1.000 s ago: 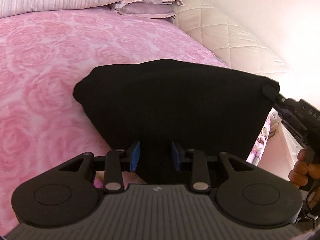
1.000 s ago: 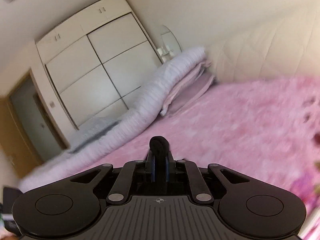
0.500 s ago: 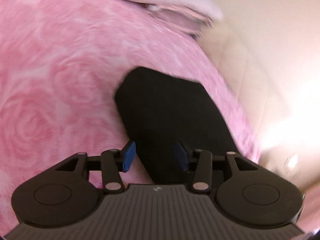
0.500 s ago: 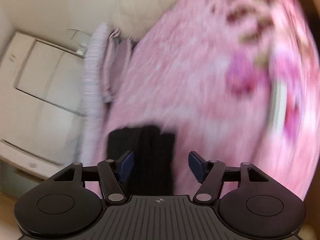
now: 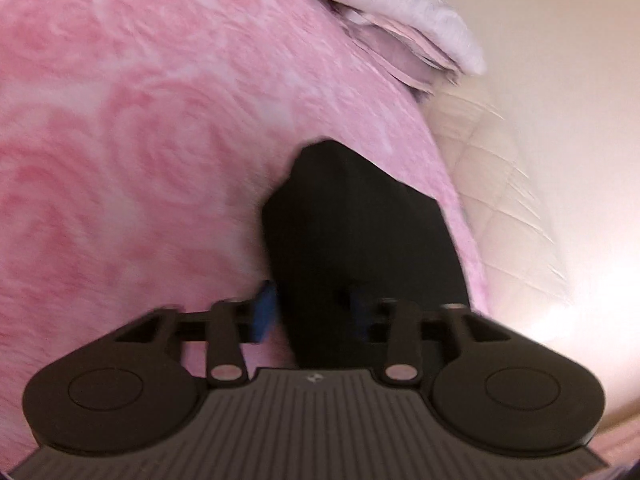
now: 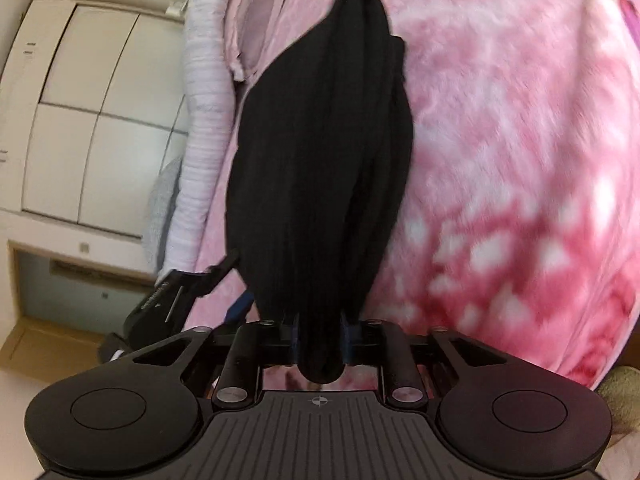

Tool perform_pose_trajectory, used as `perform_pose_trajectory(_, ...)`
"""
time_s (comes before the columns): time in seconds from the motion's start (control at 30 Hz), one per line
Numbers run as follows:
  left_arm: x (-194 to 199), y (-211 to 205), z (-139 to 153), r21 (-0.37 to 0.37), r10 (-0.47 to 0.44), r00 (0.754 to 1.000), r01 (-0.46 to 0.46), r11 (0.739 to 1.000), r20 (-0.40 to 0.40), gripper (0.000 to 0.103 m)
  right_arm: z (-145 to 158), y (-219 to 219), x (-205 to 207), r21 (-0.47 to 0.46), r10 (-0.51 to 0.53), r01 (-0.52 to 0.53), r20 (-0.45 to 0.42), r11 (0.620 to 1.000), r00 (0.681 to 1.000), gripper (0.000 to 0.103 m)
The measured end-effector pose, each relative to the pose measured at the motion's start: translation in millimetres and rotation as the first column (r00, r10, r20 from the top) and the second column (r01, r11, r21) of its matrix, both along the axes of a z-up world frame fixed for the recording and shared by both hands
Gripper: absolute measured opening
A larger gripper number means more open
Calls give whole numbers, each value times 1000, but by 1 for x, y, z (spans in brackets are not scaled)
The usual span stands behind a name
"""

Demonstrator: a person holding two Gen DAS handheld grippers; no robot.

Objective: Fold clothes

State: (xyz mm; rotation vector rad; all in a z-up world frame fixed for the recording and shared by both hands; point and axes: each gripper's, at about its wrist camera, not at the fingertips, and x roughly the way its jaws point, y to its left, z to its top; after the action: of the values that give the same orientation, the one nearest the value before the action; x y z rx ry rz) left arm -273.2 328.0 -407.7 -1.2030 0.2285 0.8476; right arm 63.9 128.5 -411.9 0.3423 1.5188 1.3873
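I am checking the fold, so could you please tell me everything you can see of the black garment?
The black garment is plain, dark, soft-looking fabric, gathered into a long bunch with lengthwise folds. It lies on the pink rose-patterned bedspread. Its near end sits between the pads of the right hand-held gripper, whose jaws are closing on it. The left hand-held gripper, jaws also closing, straddles another edge.

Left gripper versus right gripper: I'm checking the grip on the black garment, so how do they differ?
The right gripper has bunched black garment pinched between closing jaws; the left gripper stands wider, jaws closing, cloth between them, contact unclear. Both lie low over the pink blanket.
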Motion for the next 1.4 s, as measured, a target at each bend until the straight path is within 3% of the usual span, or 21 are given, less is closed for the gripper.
perform_pose_trajectory(0.1, 7, -16, 16, 56, -72, 997, 73, 996, -20, 23, 10, -9, 30, 3, 3, -3, -1, 1000, 1000, 8)
perform_pose_trajectory(0.3, 32, -85, 21, 52, -233, 970, 230, 972, 64, 21, 22, -35, 114, -37, 5, -3, 48, 999, 999, 7)
perform_pose_trajectory(0.37, 40, -98, 14, 31, -271, 962, 271, 962, 28, 21, 24, -43, 141, -55, 15, -12, 66, 998, 998, 7)
perform_pose_trajectory(0.43, 45, -104, 12, 21, -294, 955, 295, 955, -39, 21, 25, -40, 143, -74, 73, -68, 68, 995, 995, 11)
perform_pose_trajectory(0.5, 39, -101, 22, 44, -300, 948, 306, 951, -102, 21, 34, -42, 137, -85, 115, -103, 144, 991, 983, 29)
perform_pose_trajectory(0.57, 32, -90, 42, 106, -295, 946, 310, 945, -138, 23, 48, -45, 129, -67, 113, -99, 246, 993, 963, 34)
perform_pose_trajectory(0.73, 31, -43, 82, 241, -263, 932, 323, 915, -249, 38, 83, -39, 134, 63, 3, -35, 450, 997, 893, 42)
perform_pose_trajectory(0.87, 68, 10, 85, 239, -304, 914, 369, 898, -268, 39, 84, 0, 145, 135, -39, -20, 419, 991, 907, 43)
perform_pose_trajectory(1.13, 115, 91, 45, 85, -366, 928, 371, 925, -63, 42, 61, 57, 152, 151, -40, -13, 341, 988, 939, 43)
perform_pose_trajectory(1.17, 116, 93, 41, 71, -365, 930, 367, 928, -37, 42, 59, 63, 152, 150, -38, -14, 343, 989, 939, 42)
perform_pose_trajectory(1.2, 117, 95, 38, 58, -365, 931, 365, 929, -13, 39, 56, 69, 151, 148, -36, -16, 345, 989, 938, 18)
perform_pose_trajectory(1.23, 121, 97, 35, 57, -379, 925, 379, 924, -3, 35, 53, 75, 151, 146, -35, -18, 349, 989, 936, 4)
perform_pose_trajectory(1.27, 125, 100, 33, 58, -393, 919, 392, 918, 4, 29, 52, 80, 149, 140, -37, -19, 381, 990, 924, 5)
perform_pose_trajectory(1.3, 128, 100, 32, 74, -404, 915, 404, 912, -16, 13, 55, 81, 144, 149, -37, -31, 434, 988, 900, 4)
perform_pose_trajectory(1.33, 130, 100, 33, 95, -408, 912, 410, 907, -37, 5, 59, 81, 139, 169, -40, -46, 475, 985, 879, 4)
perform_pose_trajectory(1.4, 129, 97, 37, 164, -410, 912, 409, 898, -29, 4, 65, 78, 134, 210, -63, -59, 528, 976, 847, 4)
